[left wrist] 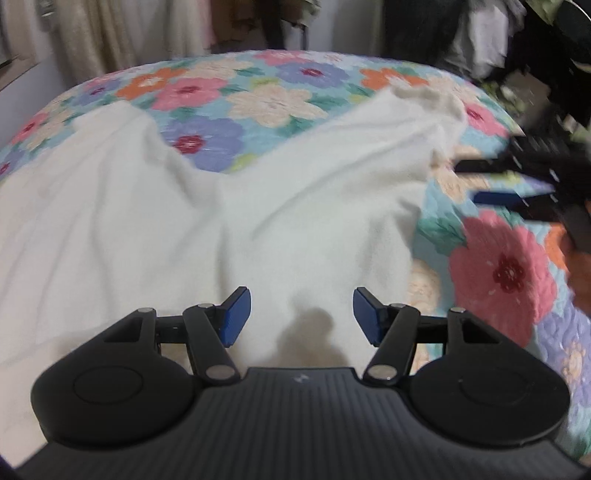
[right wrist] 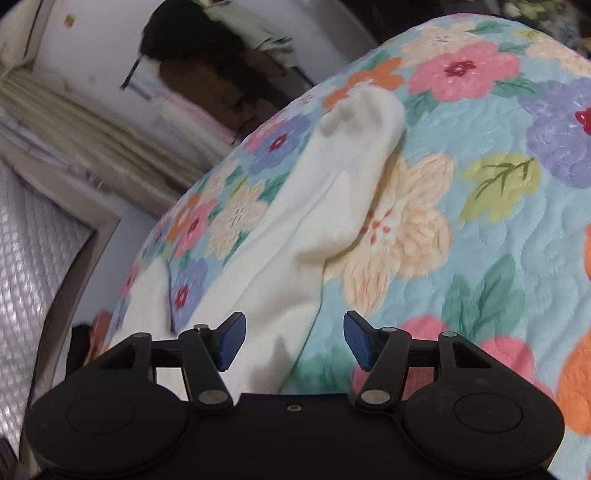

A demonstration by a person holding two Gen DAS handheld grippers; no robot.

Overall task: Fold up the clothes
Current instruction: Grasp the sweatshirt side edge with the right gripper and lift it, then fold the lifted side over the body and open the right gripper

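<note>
A white fleecy garment (left wrist: 184, 221) lies rumpled on a flowered quilt (left wrist: 258, 88), with one part stretching up to the right. My left gripper (left wrist: 301, 314) hovers over it, jaws open, with nothing pinched between the blue pads (left wrist: 236, 317). In the right wrist view the garment (right wrist: 295, 229) runs from lower left up to a rounded end. My right gripper (right wrist: 294, 339) stands open above the garment's right edge where it meets the quilt (right wrist: 480, 221). The right gripper (left wrist: 517, 181) also shows blurred at the right edge of the left wrist view, beside the garment.
Pale curtains (left wrist: 110, 33) and dark hanging clothes (left wrist: 424, 29) stand behind the bed. A dark wardrobe with clothes (right wrist: 207, 74) and a window frame (right wrist: 74, 258) lie off the bed's left side. Bare quilt spreads right of the garment.
</note>
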